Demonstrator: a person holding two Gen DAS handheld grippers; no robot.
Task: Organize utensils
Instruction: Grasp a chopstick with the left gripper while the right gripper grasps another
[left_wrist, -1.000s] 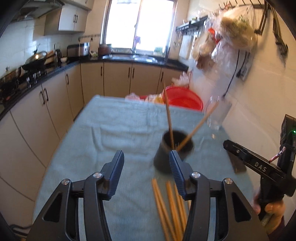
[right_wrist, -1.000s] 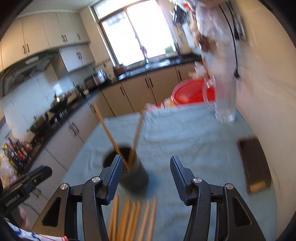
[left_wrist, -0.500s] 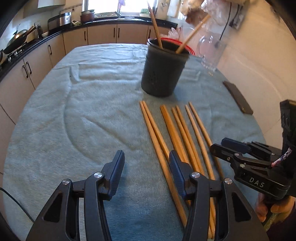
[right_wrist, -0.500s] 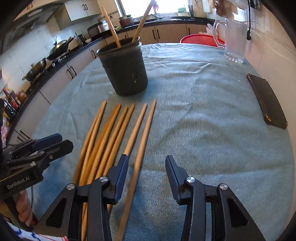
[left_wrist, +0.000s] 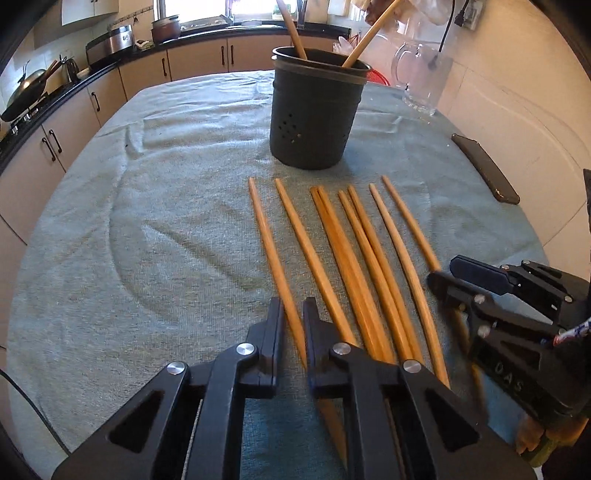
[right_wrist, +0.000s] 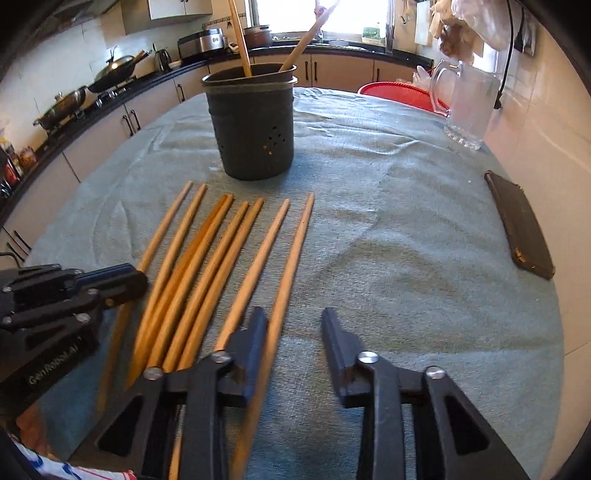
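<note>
Several wooden chopsticks lie side by side on the blue-grey cloth, also in the right wrist view. A black perforated utensil holder stands behind them with two chopsticks in it; it also shows in the right wrist view. My left gripper is low at the near end of the row, shut on the leftmost chopstick. My right gripper is open, its jaws straddling the rightmost chopstick at its near end. The right gripper shows in the left view.
A dark phone lies at the right edge of the table. A glass pitcher and a red basket stand at the far right. Kitchen counters with a wok run along the left and back.
Both grippers have dropped low over the near ends of the chopsticks. The left jaws have closed from wide open onto the leftmost chopstick. The right jaws stay open.
</note>
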